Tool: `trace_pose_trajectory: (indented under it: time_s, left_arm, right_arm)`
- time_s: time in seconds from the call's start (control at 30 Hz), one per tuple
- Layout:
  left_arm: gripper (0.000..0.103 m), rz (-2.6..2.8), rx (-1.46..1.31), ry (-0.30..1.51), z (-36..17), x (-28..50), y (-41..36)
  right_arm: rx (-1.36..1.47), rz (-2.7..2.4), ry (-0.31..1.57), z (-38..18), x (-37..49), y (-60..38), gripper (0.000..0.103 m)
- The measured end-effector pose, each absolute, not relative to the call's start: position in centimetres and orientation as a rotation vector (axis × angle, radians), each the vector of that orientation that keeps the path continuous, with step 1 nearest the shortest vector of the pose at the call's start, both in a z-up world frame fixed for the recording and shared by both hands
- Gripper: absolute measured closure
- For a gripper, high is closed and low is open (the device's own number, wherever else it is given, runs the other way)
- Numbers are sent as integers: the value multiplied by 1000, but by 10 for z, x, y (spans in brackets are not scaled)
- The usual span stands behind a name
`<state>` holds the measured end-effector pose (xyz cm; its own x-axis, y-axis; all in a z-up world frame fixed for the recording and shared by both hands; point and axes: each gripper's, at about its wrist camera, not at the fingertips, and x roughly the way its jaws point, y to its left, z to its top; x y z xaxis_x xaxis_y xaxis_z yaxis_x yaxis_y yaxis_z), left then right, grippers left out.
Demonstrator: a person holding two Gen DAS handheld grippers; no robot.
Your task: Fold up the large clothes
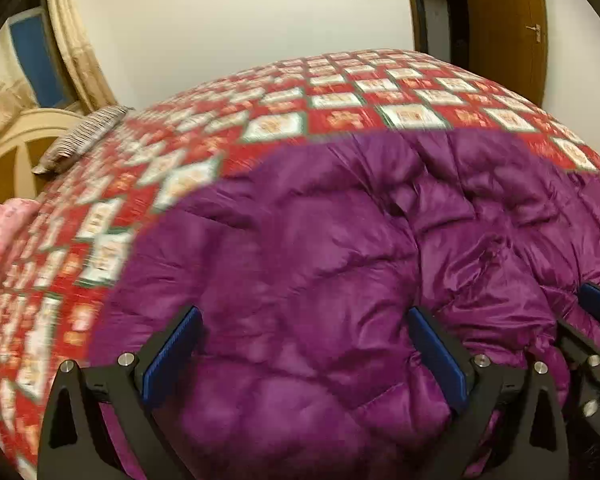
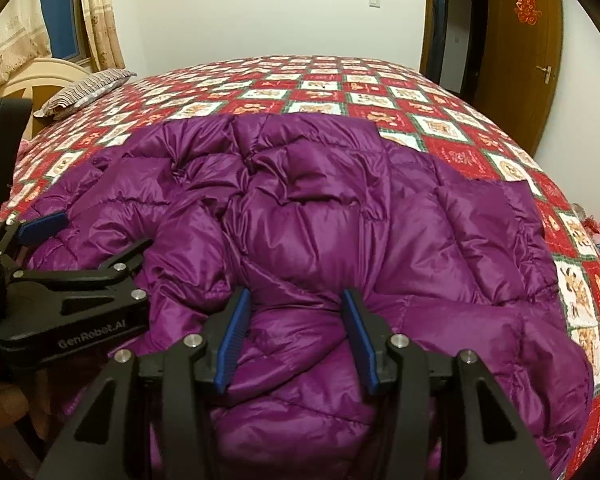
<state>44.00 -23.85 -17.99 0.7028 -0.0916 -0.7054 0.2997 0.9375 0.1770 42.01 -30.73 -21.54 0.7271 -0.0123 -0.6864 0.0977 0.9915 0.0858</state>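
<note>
Purple puffer jacket (image 2: 332,216) lies spread and rumpled across the near half of the bed, filling the lower and middle part of both views; quilted, shiny fabric, bunched folds along its middle. Its far edge runs roughly straight across the red and white checked bedspread (image 2: 324,80), which covers the rest of the bed up to the frame's upper middle.

Right gripper (image 2: 296,300) sits at bottom centre of the right wrist view, blue pads on either side of a raised ridge of jacket fabric. The fabric puckers where the pads meet it, so the claw pinches that fold, jaws part-way apart around the thick padding.

Left gripper (image 1: 304,320) at bottom of the left wrist view, jaws spread wide, jacket surface below and between them; pads do not press on fabric. View is blurred. In the right wrist view the left gripper (image 2: 96,236) shows at the left edge, just beside the right one, over the jacket's left part.

Striped pillow (image 2: 88,90) at upper left by the cream headboard (image 2: 40,70). Curtain (image 2: 98,8) upper left, white wall (image 2: 268,4) behind, brown door (image 2: 528,52) upper right.
</note>
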Motion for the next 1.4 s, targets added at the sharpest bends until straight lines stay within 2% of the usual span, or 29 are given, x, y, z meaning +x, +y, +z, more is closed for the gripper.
trace_pose_trajectory:
  time_s: [0.1, 0.17, 0.23, 0.57, 1.0, 1.03, 1.07, 1.1, 1.13, 1.17, 1.23, 1.4]
  left_arm:
    - [1, -262, 254, 687, -142, 409, -215]
    - [1, -269, 263, 665, -131, 384, -197]
    - [1, -244, 283, 671, -133, 357, -171]
    - [1, -130, 168, 865, -195, 255, -38]
    - [3, -249, 82, 886, -225, 196, -27]
    - [10, -265, 89, 882, -226, 192, -28]
    - [30, -279, 99, 870, -224, 189, -31]
    - [43, -317, 110, 858, -222, 184, -34]
    - [76, -352, 120, 851, -218, 181, -37]
    - [92, -383, 119, 855, -216, 180, -39]
    - [96, -401, 123, 823, -205, 175, -41]
    - [98, -460, 110, 698, -157, 155, -33]
  right_arm:
    - [143, -77, 713, -195, 395, -319, 43]
    - [161, -67, 696, -183, 368, -328, 32]
    - [157, -70, 709, -181, 336, -337, 30]
    - [212, -167, 809, -219, 193, -363, 29]
    - [221, -140, 879, -261, 114, -328, 28]
    - [219, -131, 874, -262, 114, -327, 28]
    - [231, -124, 870, -264, 114, -328, 29]
    - [243, -121, 870, -265, 114, -329, 31]
    - [246, -114, 871, -265, 113, -328, 42]
    - [243, -94, 869, -262, 114, -329, 62]
    - [293, -20, 850, -255, 110, -331, 95]
    - [332, 13, 719, -219, 83, -337, 97]
